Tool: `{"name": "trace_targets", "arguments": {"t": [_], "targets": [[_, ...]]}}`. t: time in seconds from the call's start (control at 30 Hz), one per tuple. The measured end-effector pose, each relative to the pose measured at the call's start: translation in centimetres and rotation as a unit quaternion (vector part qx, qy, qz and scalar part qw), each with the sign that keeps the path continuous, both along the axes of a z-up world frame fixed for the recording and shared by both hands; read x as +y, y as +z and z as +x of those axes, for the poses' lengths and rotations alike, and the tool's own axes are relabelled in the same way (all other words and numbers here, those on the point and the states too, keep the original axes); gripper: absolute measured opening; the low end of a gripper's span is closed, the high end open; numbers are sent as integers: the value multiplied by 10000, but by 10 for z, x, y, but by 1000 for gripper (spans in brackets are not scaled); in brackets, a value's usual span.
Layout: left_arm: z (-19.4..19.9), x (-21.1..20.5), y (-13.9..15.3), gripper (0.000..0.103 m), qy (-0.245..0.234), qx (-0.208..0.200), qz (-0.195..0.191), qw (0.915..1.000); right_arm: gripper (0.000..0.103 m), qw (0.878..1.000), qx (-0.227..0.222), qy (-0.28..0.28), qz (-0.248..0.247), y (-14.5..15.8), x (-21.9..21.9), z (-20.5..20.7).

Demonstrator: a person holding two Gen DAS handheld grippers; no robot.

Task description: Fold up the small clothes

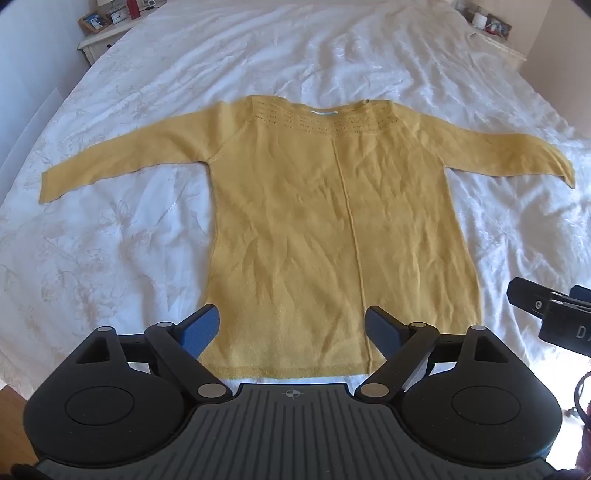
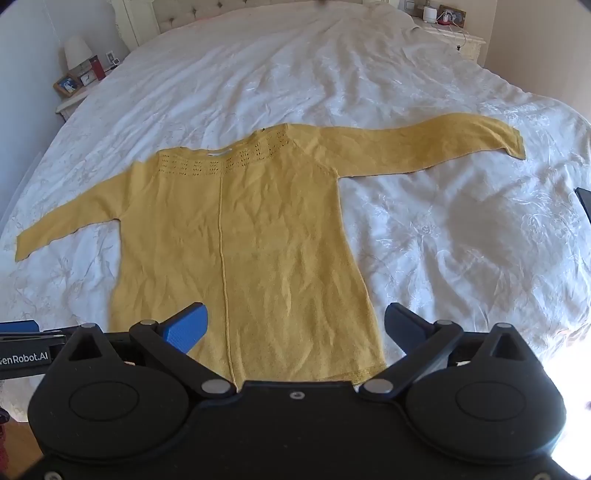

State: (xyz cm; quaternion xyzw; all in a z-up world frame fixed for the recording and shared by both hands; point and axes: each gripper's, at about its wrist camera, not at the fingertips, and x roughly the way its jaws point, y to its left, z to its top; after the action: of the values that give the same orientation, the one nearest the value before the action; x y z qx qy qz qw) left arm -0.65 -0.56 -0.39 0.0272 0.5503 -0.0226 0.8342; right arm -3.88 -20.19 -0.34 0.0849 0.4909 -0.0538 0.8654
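Note:
A mustard-yellow knit sweater [image 1: 325,221] lies flat on the white bed, both sleeves spread out, hem toward me; it also shows in the right wrist view [image 2: 240,240]. My left gripper [image 1: 291,325] is open, hovering over the left part of the hem, its blue pads apart and empty. My right gripper [image 2: 295,325] is open over the right part of the hem, empty. The right gripper's body shows at the right edge of the left wrist view [image 1: 546,317].
The white embroidered bedspread [image 1: 110,240] covers the whole bed. A nightstand [image 1: 107,29] with a frame, clock and red bottle stands far left. Another nightstand [image 2: 450,26] stands far right. Wooden floor [image 1: 11,406] shows at the near left.

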Motion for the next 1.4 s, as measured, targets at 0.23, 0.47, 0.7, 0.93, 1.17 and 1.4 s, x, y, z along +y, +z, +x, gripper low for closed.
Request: {"name": "trace_targets", "arguments": {"t": [0.23,0.47,0.7,0.93,1.17,1.4], "targets": [[7,6,0,86,35,47,-48,10000,101,10000,18,-15,-13,1,-2,-1],[9,10,-2,86,57,88,-42,9999,101,10000,43,0,-32,-5,15,12],[10,12,-3,86,57,105,-47,9999,101,9999,70,130,-1,-3,9,16],[15,14,-6,86,81,136,-73,9998,101,9999,82,128,-5,-3,11,18],[15,14,-6,86,75,138,-63,9999,101,9999,122,116,21,-4,10,21],[18,12,-8,86,80,164,-57,9998,101,9999,122,113,38,-6,10,21]]}}
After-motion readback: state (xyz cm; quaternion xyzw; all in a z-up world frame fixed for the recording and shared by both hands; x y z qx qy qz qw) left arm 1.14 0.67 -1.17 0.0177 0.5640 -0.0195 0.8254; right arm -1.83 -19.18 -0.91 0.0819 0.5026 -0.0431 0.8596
